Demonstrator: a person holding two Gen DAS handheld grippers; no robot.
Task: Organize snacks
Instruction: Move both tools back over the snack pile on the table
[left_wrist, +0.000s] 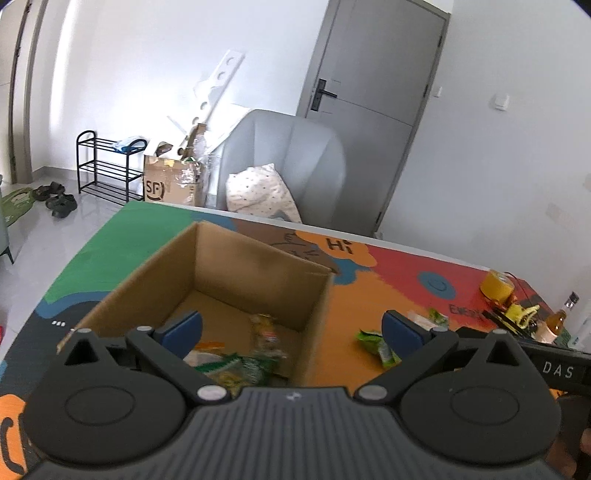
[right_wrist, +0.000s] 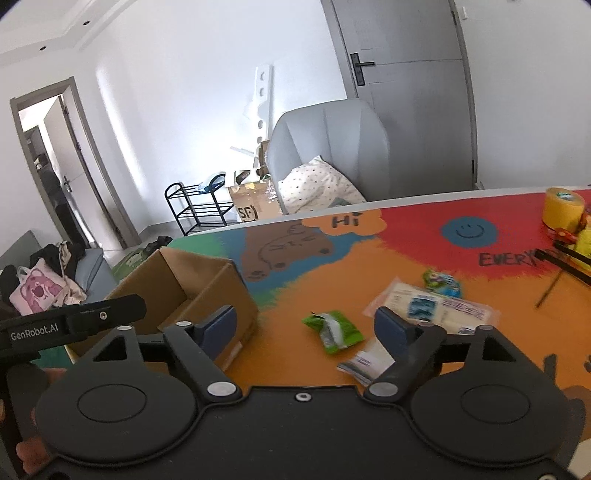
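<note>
Right gripper (right_wrist: 306, 325) spread wide, empty, over green packet (right_wrist: 332, 330) right of cardboard box (right_wrist: 192, 291). Left gripper (left_wrist: 291, 328) likewise apart above box. Advise centring, lowering, closing gently; wrapper likely slippery.

A table covered by a colourful painted mat (right_wrist: 332, 273) is seen. An open cardboard box (right_wrist: 192, 291) stands on it at 9 o'clock. A green snack packet (right_wrist: 332, 330) lies near the centre, with a small white sachet (right_wrist: 365, 363) just beside it at 5 o'clock. A large pale packet (right_wrist: 432, 306) lies at 3 o'clock, touched at 12 o'clock by a small green-and-blue packet (right_wrist: 441, 282). A yellow tape roll (right_wrist: 563, 208) stands at 2 o'clock.
</note>
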